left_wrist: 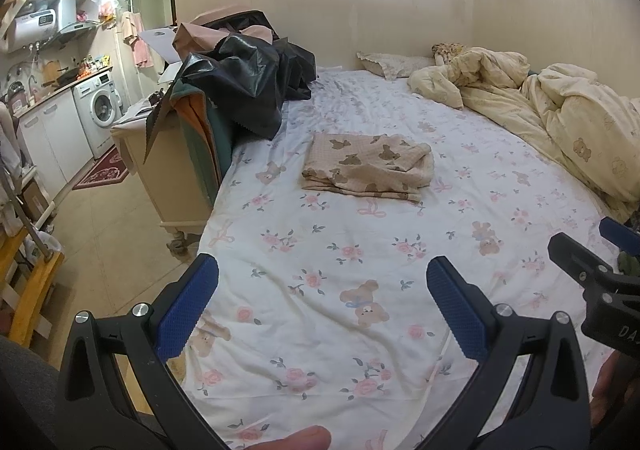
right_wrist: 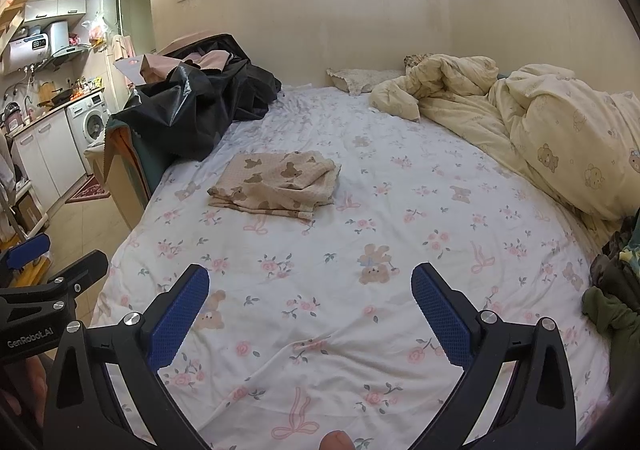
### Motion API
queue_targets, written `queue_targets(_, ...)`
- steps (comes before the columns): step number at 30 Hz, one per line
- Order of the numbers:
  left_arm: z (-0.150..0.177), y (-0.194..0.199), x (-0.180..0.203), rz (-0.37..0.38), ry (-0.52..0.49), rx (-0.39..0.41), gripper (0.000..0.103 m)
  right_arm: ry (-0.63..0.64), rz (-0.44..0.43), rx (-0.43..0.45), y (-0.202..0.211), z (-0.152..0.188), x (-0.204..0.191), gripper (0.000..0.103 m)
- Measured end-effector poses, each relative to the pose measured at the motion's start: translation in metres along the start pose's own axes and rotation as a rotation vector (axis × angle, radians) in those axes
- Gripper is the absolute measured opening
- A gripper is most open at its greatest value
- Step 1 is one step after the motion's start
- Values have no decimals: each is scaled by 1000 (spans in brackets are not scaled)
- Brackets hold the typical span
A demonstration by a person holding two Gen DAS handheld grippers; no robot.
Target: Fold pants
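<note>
bear-print pants (left_wrist: 368,165) lie folded in a flat stack on the floral bedsheet (left_wrist: 360,250), left-centre of the bed, well apart from both grippers; left gripper (left_wrist: 322,306) jaws wide apart, holding nothing; right gripper (right_wrist: 310,310) jaws also wide apart, empty; cream duvet (right_wrist: 560,129) bunched at right; black bag (left_wrist: 248,85) at left edge

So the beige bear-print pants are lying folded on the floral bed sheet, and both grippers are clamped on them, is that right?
Not quite. The beige bear-print pants do lie folded on the floral bed sheet, but neither gripper is clamped on them. The left gripper and right gripper both hover well short of the pants with jaws open and nothing between them, as each wrist view shows.
</note>
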State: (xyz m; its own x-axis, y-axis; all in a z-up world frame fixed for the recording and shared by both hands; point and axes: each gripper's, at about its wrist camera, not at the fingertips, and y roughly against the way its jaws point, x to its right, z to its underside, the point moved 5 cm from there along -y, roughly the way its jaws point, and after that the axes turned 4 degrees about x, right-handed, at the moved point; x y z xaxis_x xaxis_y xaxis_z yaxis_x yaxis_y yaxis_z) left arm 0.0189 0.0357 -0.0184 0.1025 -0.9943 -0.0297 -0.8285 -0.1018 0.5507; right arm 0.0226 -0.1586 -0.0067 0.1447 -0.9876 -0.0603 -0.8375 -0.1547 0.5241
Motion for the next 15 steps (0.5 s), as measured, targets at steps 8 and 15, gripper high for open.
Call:
queue_targets(8,1,-1,-2,10,-5,-5,103,1,4,3,0,1,0,103)
queue_targets(15,2,0,-5,12,2,-5,103,-5,3,3,0,1,0,103)
